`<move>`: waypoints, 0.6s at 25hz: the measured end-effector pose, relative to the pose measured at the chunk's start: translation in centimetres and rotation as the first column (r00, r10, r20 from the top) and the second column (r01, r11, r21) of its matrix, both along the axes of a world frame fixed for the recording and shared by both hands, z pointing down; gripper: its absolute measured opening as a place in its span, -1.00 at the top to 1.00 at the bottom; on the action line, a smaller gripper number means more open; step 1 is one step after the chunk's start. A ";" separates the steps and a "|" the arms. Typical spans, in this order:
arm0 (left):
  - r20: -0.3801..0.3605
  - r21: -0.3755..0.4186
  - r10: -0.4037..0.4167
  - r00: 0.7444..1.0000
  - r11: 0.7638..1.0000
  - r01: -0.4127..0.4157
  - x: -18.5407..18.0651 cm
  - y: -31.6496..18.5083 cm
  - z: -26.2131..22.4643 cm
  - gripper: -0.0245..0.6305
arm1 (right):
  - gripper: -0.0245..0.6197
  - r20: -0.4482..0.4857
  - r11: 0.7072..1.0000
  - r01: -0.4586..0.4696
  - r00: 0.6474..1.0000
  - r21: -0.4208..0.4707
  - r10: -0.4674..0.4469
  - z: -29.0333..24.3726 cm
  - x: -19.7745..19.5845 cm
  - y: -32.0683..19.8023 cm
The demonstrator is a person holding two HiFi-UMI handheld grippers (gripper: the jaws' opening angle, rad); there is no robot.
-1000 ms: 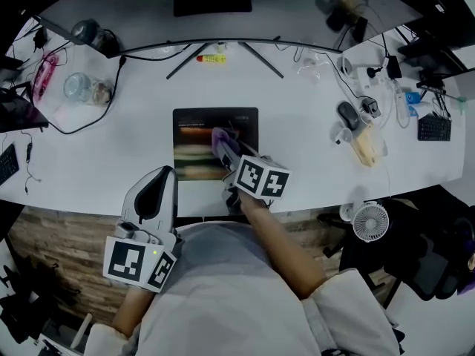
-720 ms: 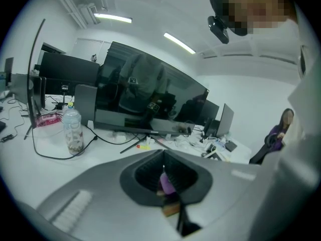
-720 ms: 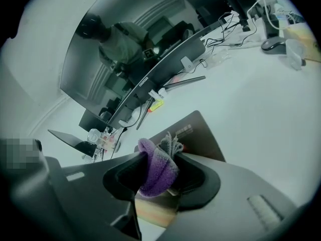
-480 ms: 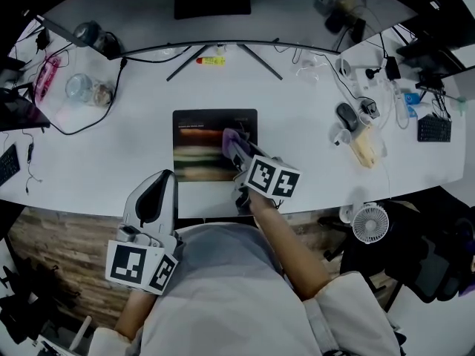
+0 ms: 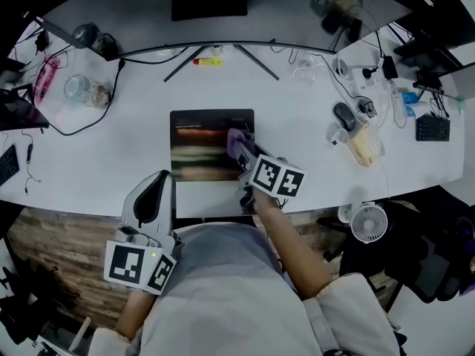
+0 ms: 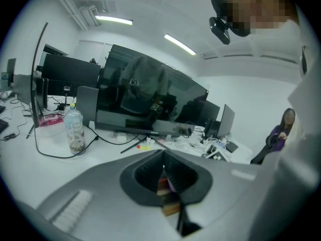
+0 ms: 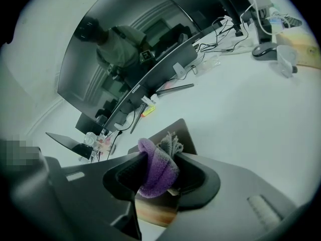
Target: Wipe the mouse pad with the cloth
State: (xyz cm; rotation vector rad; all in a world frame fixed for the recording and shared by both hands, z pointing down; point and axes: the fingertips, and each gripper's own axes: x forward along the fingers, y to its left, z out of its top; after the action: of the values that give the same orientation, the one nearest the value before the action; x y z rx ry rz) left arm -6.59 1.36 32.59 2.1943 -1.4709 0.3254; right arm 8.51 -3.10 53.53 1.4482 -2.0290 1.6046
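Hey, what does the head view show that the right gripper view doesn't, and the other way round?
Only the head view shows the left gripper, held off the pad, and the small fan. Only the right gripper view shows the monitor screen face-on, and the right gripper with its fingers shut on the purple cloth. Both show the cloth, the mouse pad and the computer mouse.
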 end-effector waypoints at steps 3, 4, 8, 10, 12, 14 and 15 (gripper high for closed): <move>-0.001 0.002 -0.002 1.000 1.000 0.002 0.0 0.0 0.0 0.93 | 0.43 -0.007 1.000 -0.004 1.000 0.001 0.004 0.0 0.6 0.0; 0.000 0.003 -0.003 1.000 1.000 0.003 0.0 0.0 0.0 0.93 | 0.43 -0.008 1.000 -0.006 1.000 0.002 0.006 0.0 0.7 0.0; 0.001 0.003 -0.010 1.000 1.000 0.010 0.0 0.1 0.0 0.93 | 0.43 -0.016 1.000 -0.011 1.000 -0.002 0.011 0.0 1.4 0.4; 0.000 0.003 -0.014 1.000 1.000 0.014 0.1 0.2 0.0 0.93 | 0.43 -0.023 1.000 -0.015 1.000 -0.004 0.015 0.0 2.0 0.6; 0.002 0.004 -0.016 1.000 1.000 0.016 0.1 0.1 -0.1 0.93 | 0.43 -0.026 1.000 -0.017 1.000 -0.004 0.017 0.0 2.3 0.8; 0.003 0.005 -0.014 1.000 1.000 0.014 0.3 0.1 -0.1 0.93 | 0.43 -0.028 1.000 -0.018 0.999 -0.007 0.018 0.0 2.7 0.9; 0.003 0.006 -0.011 1.000 1.000 0.011 0.5 0.1 -0.1 0.93 | 0.43 -0.030 1.000 -0.018 0.999 -0.008 0.018 0.0 2.9 1.0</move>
State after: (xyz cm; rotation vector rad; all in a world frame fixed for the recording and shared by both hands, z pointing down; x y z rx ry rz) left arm -6.11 1.44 32.49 2.1900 -1.4870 0.3209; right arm 11.36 -2.10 53.52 1.4831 -1.9970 1.5866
